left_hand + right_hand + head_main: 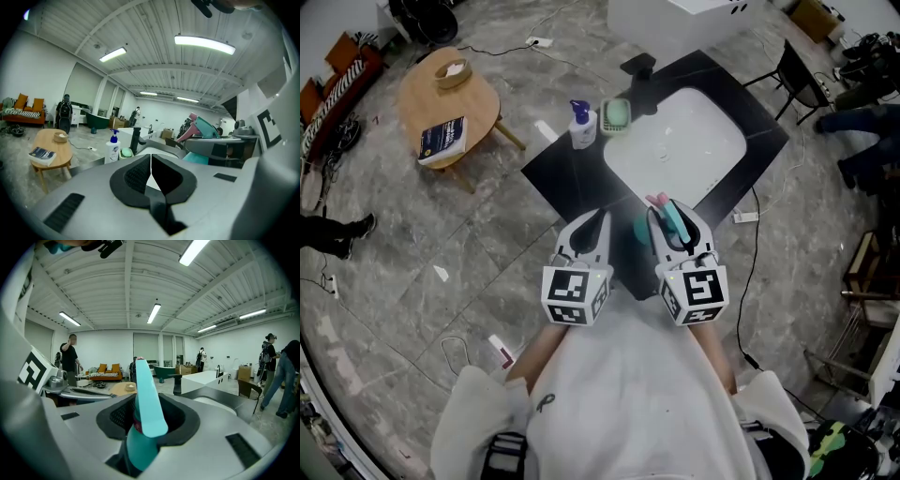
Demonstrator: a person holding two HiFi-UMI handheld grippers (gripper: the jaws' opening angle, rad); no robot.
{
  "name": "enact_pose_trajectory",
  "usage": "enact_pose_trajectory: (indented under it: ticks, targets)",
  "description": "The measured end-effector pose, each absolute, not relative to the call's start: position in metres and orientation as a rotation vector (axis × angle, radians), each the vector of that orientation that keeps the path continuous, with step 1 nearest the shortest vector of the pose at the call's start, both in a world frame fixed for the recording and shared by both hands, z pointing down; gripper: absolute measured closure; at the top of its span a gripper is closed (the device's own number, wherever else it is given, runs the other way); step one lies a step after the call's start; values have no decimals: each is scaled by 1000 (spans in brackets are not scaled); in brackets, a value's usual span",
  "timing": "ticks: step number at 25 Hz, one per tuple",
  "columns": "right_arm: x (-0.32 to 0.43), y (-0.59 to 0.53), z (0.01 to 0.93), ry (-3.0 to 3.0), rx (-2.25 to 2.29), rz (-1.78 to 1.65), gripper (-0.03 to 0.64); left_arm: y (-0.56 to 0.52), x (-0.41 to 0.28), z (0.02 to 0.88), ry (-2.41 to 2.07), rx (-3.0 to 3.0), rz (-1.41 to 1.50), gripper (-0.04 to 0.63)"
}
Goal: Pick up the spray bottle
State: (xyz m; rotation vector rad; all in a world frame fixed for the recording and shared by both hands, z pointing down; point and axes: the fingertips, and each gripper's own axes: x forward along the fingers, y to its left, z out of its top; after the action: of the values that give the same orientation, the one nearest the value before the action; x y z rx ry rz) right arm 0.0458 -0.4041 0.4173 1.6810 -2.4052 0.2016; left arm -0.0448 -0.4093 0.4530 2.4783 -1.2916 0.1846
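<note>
Presently, the right hand-held gripper (672,220) is clamping the teal plastic spray bottle with pink trigger (146,416), its sprayer head pointing forward over the black surface (572,173). The left hand-held gripper (151,174), jaws together and empty, is hovering just beside.

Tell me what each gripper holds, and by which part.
The right gripper holds the teal spray bottle at its neck, under the trigger head. The left gripper is shut and holds nothing.

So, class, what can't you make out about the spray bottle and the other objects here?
- Spray bottle lower body: head view and right gripper view, hidden by the right claw.
- Book title: head view, too small.
- Pump bottle label: head view, too small.
</note>
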Motion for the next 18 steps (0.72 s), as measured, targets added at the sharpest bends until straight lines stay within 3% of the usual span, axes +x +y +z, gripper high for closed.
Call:
enact_pose_trajectory:
  ticks: [18]
  targets:
    - [42, -406, 425, -2406, 1657, 245, 471, -409, -35, 434, -1309, 2589, 162, 566]
